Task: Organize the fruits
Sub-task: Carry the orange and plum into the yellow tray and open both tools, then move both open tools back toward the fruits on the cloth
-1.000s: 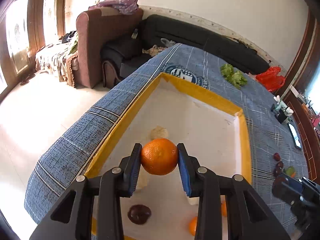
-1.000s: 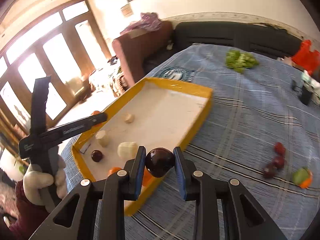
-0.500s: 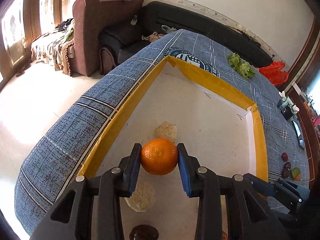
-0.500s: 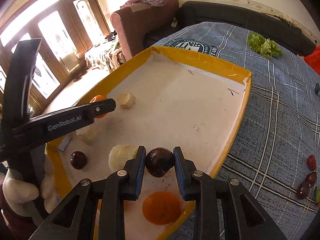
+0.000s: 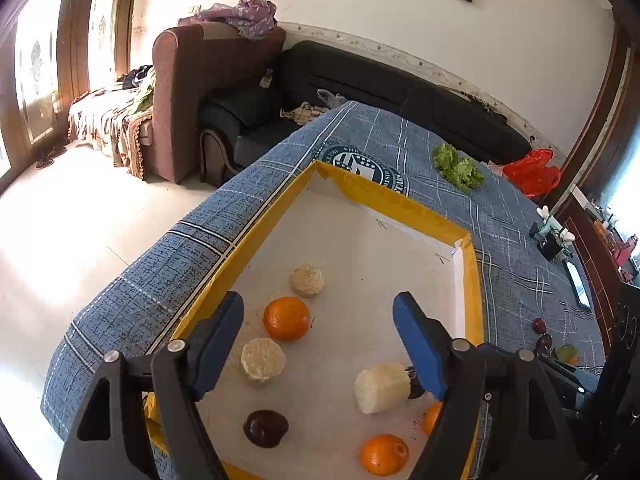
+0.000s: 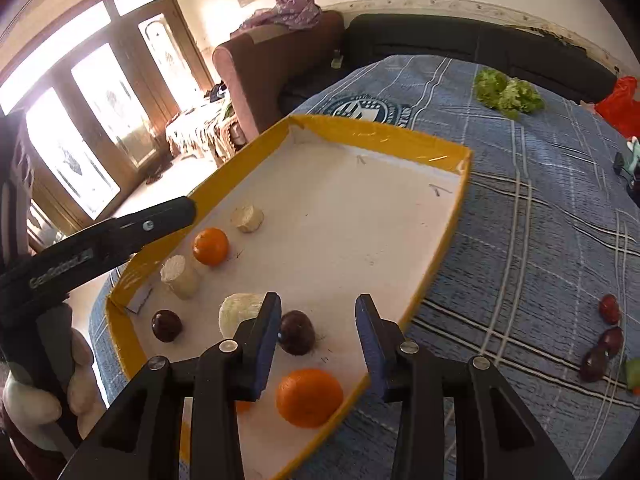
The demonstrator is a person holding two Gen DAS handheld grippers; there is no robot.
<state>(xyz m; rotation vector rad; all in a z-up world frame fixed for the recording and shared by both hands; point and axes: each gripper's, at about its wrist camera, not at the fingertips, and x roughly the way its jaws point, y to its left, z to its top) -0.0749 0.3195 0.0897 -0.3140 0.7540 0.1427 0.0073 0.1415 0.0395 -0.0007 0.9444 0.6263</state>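
Blue checked cloth (image 5: 500, 240) covers the table, and on it lies a yellow-rimmed tray (image 5: 384, 200) with a white floor. An orange (image 5: 286, 318) rests on that floor at centre-left of the left wrist view, free of the left gripper (image 5: 318, 340), whose jaws are opening wide with nothing between the pads. Just above the orange sits a pale round piece (image 5: 307, 279); another (image 5: 263, 359) lies just below it to the left.

Low in the right wrist view, a dark plum (image 6: 296, 332) sits on the tray floor beside the left pad of the right gripper (image 6: 318, 340); its jaws are opening and no longer press it. A second orange (image 6: 309, 397) lies just below, near the tray's lower edge. Another plum (image 6: 166, 325) lies at lower left.

Outside the tray, small red fruits (image 6: 608, 332) lie on the cloth at the right edge, and lettuce (image 6: 508, 94) at upper right. A gloved hand (image 6: 48, 392) holds the left tool at lower left.
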